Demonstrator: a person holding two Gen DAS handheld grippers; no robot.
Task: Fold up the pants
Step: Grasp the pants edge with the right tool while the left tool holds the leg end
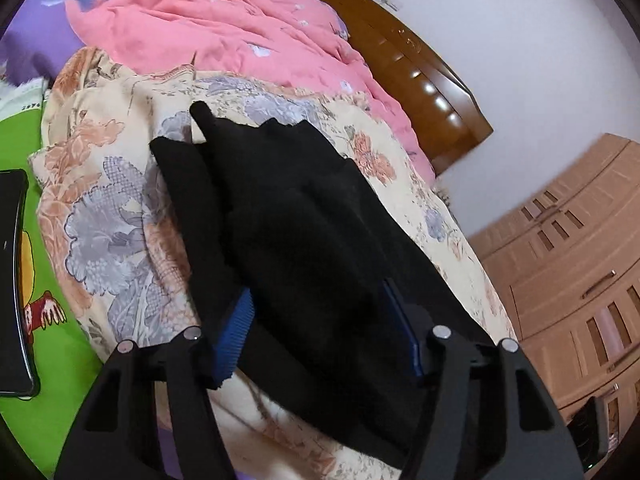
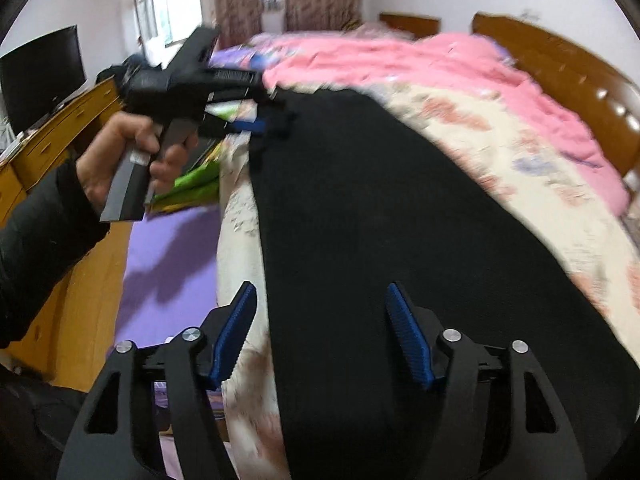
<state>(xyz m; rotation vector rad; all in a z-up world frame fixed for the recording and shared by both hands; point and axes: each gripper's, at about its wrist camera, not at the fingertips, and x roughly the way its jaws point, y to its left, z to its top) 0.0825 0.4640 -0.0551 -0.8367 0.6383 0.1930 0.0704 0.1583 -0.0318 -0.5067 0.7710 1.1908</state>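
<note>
the black pants (image 2: 380, 208) lie along the floral quilt (image 2: 540, 184) on the bed, one long dark band running from the near edge toward the far end, beside the heaped pink blanket (image 2: 400, 64).

the right gripper (image 2: 320, 332) hangs over the near end of the cloth with its blue pads (image 2: 408, 336) apart and nothing pinched between them. the left gripper (image 1: 316, 320) straddles a bunched fold of the pants at the far end; the cloth lies between its fingers, but it hides the right-hand pad, so i cannot tell whether they press on it or merely stand round it, and the right wrist view is blurred just there.

to do this fold well, each gripper should take a matching corner at its own end, bite through every layer at once, and lift level so the band doubles over without skewing; the bunched far end probably wants smoothing first, or the crease will set crooked.

counted: one pair of pants, two grippers, one hand (image 2: 120, 156) in view on a handle, one quilt, one pink blanket, one wooden headboard (image 2: 568, 76), one dark phone (image 1: 16, 280) on the green sheet (image 1: 60, 300).
</note>
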